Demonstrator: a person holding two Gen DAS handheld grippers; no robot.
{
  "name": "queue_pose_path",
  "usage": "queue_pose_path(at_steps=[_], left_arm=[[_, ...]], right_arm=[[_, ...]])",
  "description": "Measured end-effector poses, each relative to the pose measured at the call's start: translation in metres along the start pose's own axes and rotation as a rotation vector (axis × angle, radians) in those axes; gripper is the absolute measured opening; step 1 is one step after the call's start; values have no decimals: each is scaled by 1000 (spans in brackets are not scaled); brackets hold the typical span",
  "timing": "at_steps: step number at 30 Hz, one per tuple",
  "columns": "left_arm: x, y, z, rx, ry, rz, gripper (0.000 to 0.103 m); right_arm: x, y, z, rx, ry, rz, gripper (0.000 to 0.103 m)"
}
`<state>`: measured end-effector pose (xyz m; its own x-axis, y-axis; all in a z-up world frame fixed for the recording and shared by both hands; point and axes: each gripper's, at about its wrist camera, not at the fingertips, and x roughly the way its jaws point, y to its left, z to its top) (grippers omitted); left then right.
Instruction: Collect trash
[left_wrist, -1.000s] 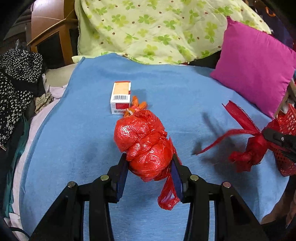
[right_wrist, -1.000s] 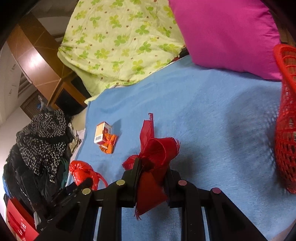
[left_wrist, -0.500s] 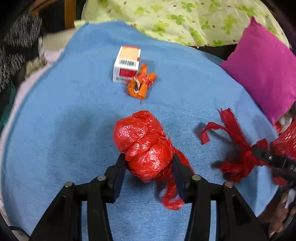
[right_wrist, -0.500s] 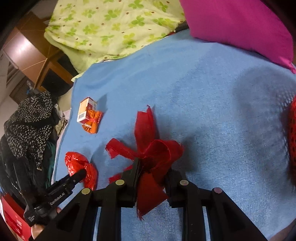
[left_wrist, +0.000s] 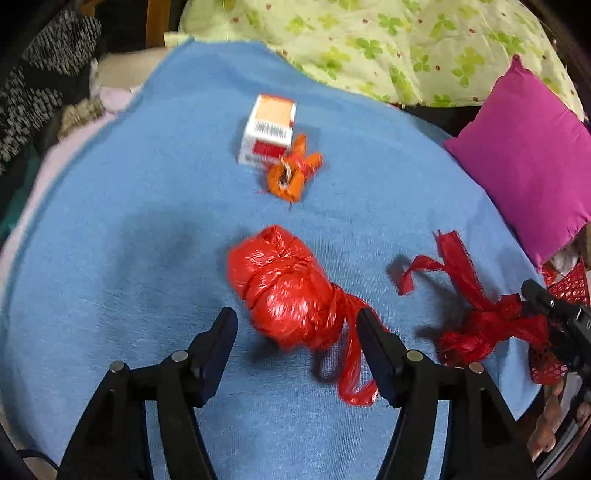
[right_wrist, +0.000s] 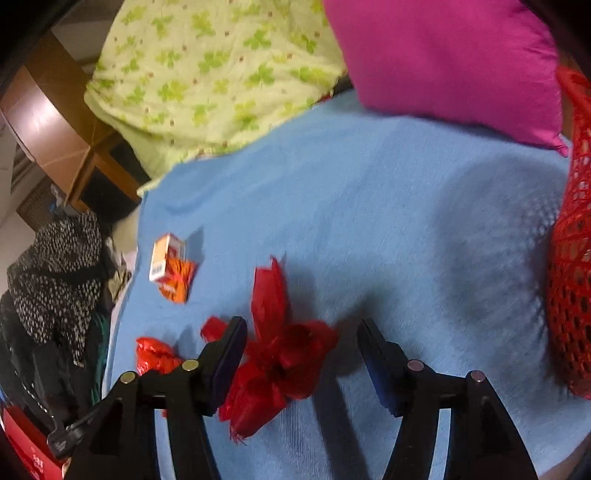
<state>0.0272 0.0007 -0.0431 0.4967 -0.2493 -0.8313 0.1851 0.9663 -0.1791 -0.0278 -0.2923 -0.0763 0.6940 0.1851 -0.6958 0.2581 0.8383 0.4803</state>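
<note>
A knotted red plastic bag (left_wrist: 284, 291) lies on the blue blanket (left_wrist: 129, 240) between the spread fingers of my left gripper (left_wrist: 295, 328), which is open. A crumpled red net scrap (right_wrist: 280, 354) lies between the spread fingers of my right gripper (right_wrist: 301, 339), also open; the scrap also shows in the left wrist view (left_wrist: 476, 317). Farther back lie a small white and red box (left_wrist: 269, 129) and an orange wrapper (left_wrist: 291, 173) touching it. The red bag also shows at the left of the right wrist view (right_wrist: 155, 354).
A red mesh basket (right_wrist: 570, 258) stands at the blanket's right edge. A magenta pillow (left_wrist: 532, 166) and a green floral quilt (left_wrist: 388, 44) lie at the back. Dark spotted clothes (right_wrist: 55, 273) hang at the left.
Both grippers have opened and let go: the red bag and the red net scrap now rest on the blanket between the spread fingers. Both views tilted slightly.
</note>
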Motion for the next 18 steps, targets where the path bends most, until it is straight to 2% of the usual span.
queue_pose_path(at_steps=[4,5,8,11,13,16,18], left_arm=[[-36,3,-10,55,-136,96,68],[-44,7,-11,63,-175,120,71],[-75,17,-20,54,-318,218,89],[-96,24,-32,33,-432,321,93],[-101,26,-39,38,-480,433,97],[-98,30,-40,55,-506,492,98],[-94,39,-37,22,-511,513,98]], right_arm=[[-16,5,-2,-1,-97,8,67],[-22,8,-2,-11,-121,9,67],[-52,27,-9,-89,-273,5,67],[-78,48,-20,-161,-409,7,67],[-90,60,-30,-205,-467,-4,68],[-97,72,-41,-251,-464,-34,70],[-100,76,-48,-278,-453,-58,70]])
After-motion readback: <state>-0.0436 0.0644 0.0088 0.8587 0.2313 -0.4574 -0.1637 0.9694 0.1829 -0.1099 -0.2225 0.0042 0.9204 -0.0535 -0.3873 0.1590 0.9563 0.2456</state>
